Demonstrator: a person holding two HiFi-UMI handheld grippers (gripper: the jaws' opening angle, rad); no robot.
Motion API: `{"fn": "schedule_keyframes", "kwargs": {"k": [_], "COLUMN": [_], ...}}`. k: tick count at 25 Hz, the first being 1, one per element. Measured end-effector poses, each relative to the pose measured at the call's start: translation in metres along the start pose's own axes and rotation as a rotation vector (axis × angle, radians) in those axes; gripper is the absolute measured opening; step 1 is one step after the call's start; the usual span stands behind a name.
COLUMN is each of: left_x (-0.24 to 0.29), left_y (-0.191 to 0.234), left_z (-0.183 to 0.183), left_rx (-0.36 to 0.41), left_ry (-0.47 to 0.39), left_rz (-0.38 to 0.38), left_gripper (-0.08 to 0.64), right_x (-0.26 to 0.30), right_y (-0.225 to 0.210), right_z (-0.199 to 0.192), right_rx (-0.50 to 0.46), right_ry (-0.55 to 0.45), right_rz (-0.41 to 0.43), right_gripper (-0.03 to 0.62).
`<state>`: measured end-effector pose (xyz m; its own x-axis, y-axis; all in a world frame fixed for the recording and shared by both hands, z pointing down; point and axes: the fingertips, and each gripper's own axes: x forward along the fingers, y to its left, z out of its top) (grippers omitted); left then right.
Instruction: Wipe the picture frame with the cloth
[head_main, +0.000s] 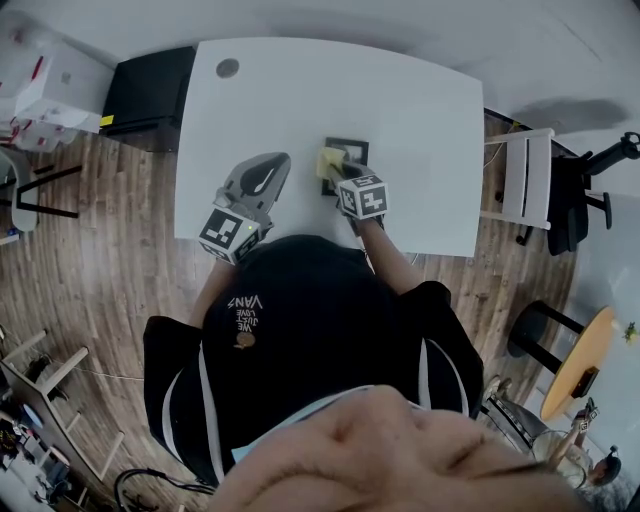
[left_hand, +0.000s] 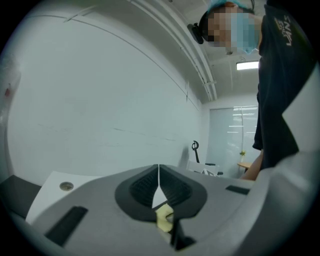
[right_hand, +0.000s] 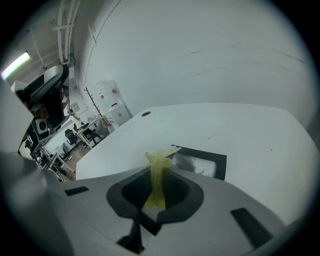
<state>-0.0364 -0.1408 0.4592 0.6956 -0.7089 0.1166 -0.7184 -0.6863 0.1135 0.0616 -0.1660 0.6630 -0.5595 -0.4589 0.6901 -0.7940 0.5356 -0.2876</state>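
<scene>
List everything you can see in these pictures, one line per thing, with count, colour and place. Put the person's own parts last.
table: one, white, middle of the head view
picture frame: one, black, lying flat on the table just beyond the right gripper
cloth: one, yellow, pinched in the right gripper, by the frame
cable hole: one, grey, far left corner of the table
cabinet: one, black, on the floor left of the table
chair: one, white, right of the table
round table: one, wooden, lower right
left gripper: one, grey, jaws together, holding nothing
right gripper: one, grey, shut on the cloth
</scene>
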Motion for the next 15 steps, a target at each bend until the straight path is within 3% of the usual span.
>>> {"fn": "schedule_keyframes", "kwargs": {"k": [15], "left_x": [0.012], "left_y": [-0.011], "left_z": [-0.005], "left_rx": [-0.007], "left_ry": [0.008], "left_rz": [-0.036], "left_gripper": [0.016], "right_x": [-0.028], "right_y": [-0.045], "right_z": [-0.025], "right_rx": [0.048], "right_ry": [0.010], "right_rz": [-0.105], "right_gripper": [0.044]}}
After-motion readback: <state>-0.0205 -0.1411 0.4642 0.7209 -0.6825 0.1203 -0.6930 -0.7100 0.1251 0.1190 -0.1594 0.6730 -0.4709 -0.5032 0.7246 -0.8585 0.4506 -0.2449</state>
